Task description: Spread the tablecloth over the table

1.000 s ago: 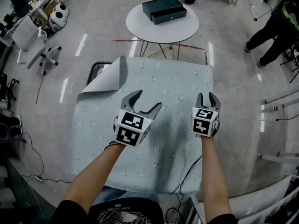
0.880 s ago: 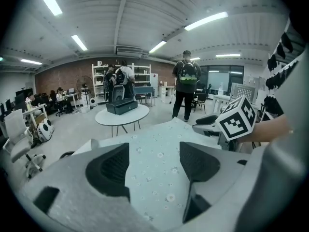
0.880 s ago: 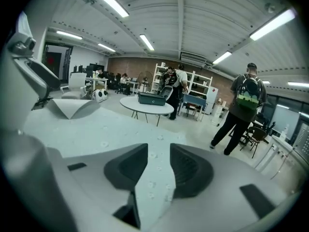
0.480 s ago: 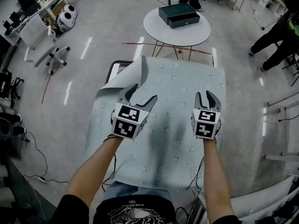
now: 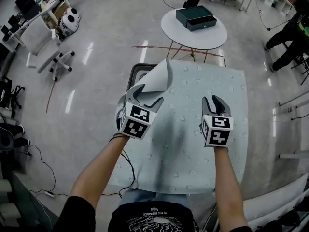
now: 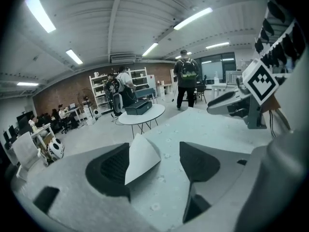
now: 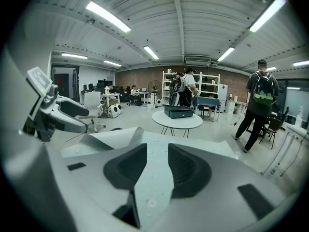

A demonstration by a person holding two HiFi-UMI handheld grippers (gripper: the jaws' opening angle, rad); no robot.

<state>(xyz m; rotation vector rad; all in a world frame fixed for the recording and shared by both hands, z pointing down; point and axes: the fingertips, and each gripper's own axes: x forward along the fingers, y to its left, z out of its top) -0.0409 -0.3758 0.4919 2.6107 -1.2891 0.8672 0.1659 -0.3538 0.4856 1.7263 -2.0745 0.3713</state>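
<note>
A pale blue-green tablecloth (image 5: 193, 129) with small flowers lies over the table. Its far left corner (image 5: 155, 79) is folded back, white underside up, and bares the dark table corner (image 5: 136, 71). My left gripper (image 5: 145, 98) hovers open just short of that fold, with nothing between its jaws. In the left gripper view the folded corner (image 6: 142, 158) stands ahead in the gap of the left gripper (image 6: 158, 166). My right gripper (image 5: 214, 103) hangs over the cloth's right half, jaws apart and empty. The right gripper view looks past that gripper (image 7: 157, 170) to the fold (image 7: 116, 137).
A round white table (image 5: 194, 33) with a dark box (image 5: 195, 17) stands just beyond the far edge. A white chair (image 5: 44, 45) is at the left and a person (image 5: 289, 35) at the far right. Cables (image 5: 38, 163) trail on the floor near my left.
Both grippers have travelled forward over the cloth toward its far end. The left one now reaches the folded corner. The cloth itself has not shifted.
</note>
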